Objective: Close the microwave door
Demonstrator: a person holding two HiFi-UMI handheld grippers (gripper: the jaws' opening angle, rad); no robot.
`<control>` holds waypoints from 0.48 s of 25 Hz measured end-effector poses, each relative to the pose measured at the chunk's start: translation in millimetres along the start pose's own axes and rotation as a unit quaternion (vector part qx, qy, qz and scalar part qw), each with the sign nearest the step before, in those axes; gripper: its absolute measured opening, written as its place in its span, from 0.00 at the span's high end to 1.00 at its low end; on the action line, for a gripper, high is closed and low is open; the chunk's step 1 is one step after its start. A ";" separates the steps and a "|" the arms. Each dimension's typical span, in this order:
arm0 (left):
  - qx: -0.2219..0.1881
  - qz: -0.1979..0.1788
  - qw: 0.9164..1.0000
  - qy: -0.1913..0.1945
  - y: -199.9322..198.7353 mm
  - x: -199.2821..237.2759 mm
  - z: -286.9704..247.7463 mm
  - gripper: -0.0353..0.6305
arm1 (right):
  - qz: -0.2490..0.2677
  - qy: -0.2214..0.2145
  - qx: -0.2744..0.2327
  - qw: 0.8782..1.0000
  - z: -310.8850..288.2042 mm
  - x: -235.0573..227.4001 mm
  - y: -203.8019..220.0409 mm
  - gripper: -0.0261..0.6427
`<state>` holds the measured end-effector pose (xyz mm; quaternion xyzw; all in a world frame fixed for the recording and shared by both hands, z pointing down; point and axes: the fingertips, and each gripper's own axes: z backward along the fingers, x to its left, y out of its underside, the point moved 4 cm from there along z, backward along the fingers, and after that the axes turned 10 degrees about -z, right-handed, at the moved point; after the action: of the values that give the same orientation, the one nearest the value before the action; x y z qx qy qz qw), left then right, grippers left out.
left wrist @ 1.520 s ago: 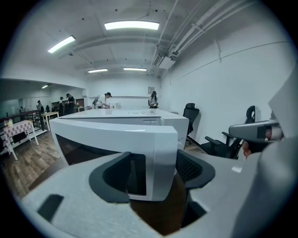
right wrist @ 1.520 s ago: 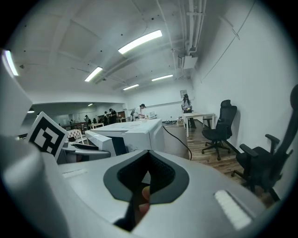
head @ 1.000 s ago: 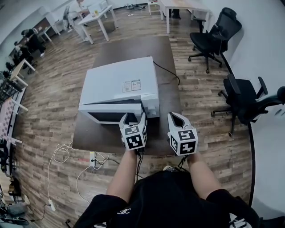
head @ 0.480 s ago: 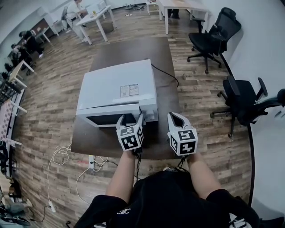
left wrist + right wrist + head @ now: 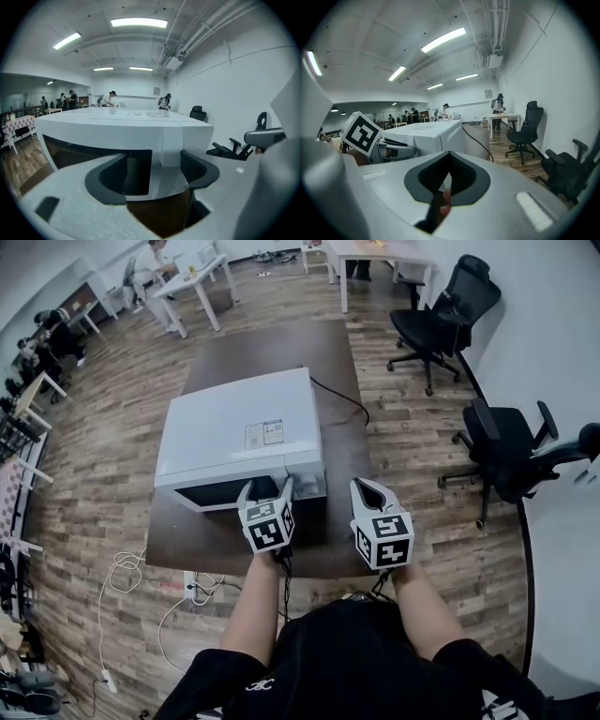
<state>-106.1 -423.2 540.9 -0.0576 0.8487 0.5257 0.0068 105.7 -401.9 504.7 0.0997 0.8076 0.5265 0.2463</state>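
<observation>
A white microwave [image 5: 239,427] stands on a brown table [image 5: 281,352]. Its dark-windowed door [image 5: 220,491] lies flat against the front and looks closed. My left gripper [image 5: 265,486] is right in front of the door's right edge. Its jaws have just been opening and now stand wide. In the left gripper view the microwave [image 5: 117,126] front fills the gap at the left gripper [image 5: 152,166], and the pads do not press on it. My right gripper [image 5: 367,486] hovers to the right of the microwave, shut and empty. The right gripper [image 5: 449,157] view shows its pads together.
A black power cord [image 5: 342,395] runs off the table's right side. Two black office chairs [image 5: 436,310] [image 5: 511,451] stand to the right. White cables and a power strip [image 5: 192,582] lie on the wood floor at the front left. People sit at desks far away.
The door, ajar a second ago, now sits flush with the microwave's front. My left gripper's jaws have spread wider and it has shifted slightly left. The right gripper has stayed put.
</observation>
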 end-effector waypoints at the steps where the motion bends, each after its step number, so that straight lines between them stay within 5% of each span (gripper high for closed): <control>1: -0.002 0.001 1.000 -0.001 0.4 -0.3 -0.1 0.39 | 0.000 0.002 0.000 1.000 1.5 -1.7 0.3 0.96; 6: -0.002 0.001 1.000 0.007 0.6 -1.6 1.3 0.40 | 0.000 0.000 -0.002 1.000 8.6 0.2 -0.9 0.96; 10: -0.017 -0.021 1.000 0.009 -4.0 -8.2 12.0 0.53 | 0.004 -0.010 -0.006 1.000 10.9 12.7 -2.0 0.96; 12: -0.031 -0.025 0.999 -0.005 -7.6 -6.4 24.6 0.67 | 0.005 -0.017 -0.009 1.000 12.4 22.7 -1.8 0.96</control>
<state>-100.2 -404.0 523.5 -0.0764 0.8301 0.5519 0.0227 92.7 -383.2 492.4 0.1105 0.7981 0.5331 0.2583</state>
